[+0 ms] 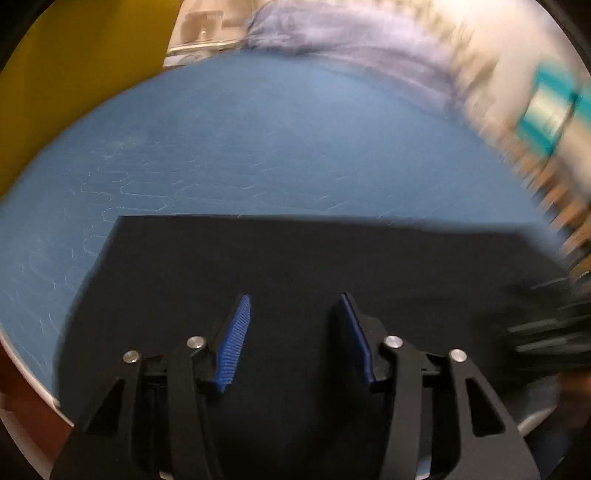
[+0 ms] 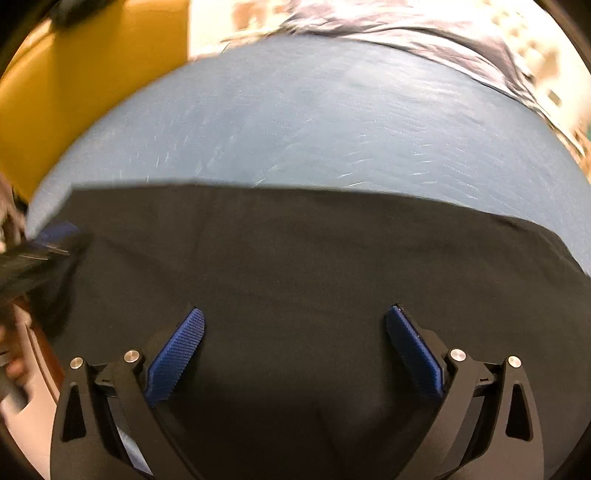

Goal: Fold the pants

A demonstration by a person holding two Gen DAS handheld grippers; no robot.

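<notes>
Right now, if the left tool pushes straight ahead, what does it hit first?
Most likely the black pants: the open left tool points across the fabric. Past their far edge comes bare blue surface, then a bluish crumpled cloth. Height above the pants is unclear.

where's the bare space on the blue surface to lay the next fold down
The widest bare stretch of the blue surface lies beyond the far edge of the black pants, running up to the lavender cloth heaped at its far side. A narrower strip runs left of the pants. Nearer, the pants and both open grippers crowd the surface.
</notes>
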